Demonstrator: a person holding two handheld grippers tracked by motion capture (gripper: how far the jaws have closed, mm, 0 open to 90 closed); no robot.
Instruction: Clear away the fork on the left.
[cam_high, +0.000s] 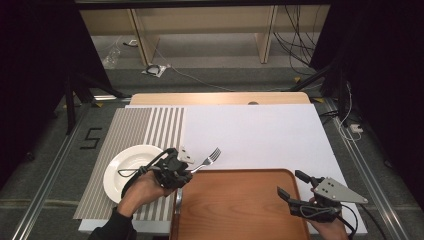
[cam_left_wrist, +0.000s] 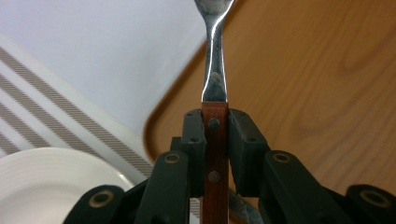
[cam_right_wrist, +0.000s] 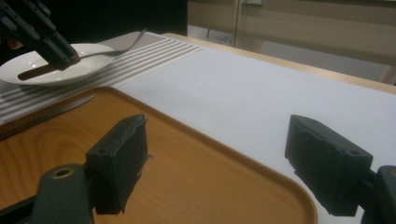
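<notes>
My left gripper (cam_high: 184, 173) is shut on the wooden handle of a fork (cam_high: 209, 159), holding it above the near-left corner of the wooden tray (cam_high: 240, 210). Its tines point to the far right over the white sheet. In the left gripper view the handle (cam_left_wrist: 215, 140) sits clamped between the jaws of the left gripper (cam_left_wrist: 215, 122), and the metal neck runs up out of frame. My right gripper (cam_high: 291, 183) stands open over the tray's right edge with nothing between its fingers (cam_right_wrist: 116, 163). The right gripper view also catches the fork (cam_right_wrist: 109, 49) in the far gripper.
A white plate (cam_high: 125, 167) sits on a striped placemat (cam_high: 145, 127) at the left. A knife (cam_high: 178, 200) lies along the tray's left edge, also seen in the right gripper view as the knife (cam_right_wrist: 51, 114). A white sheet (cam_high: 260, 135) covers the table.
</notes>
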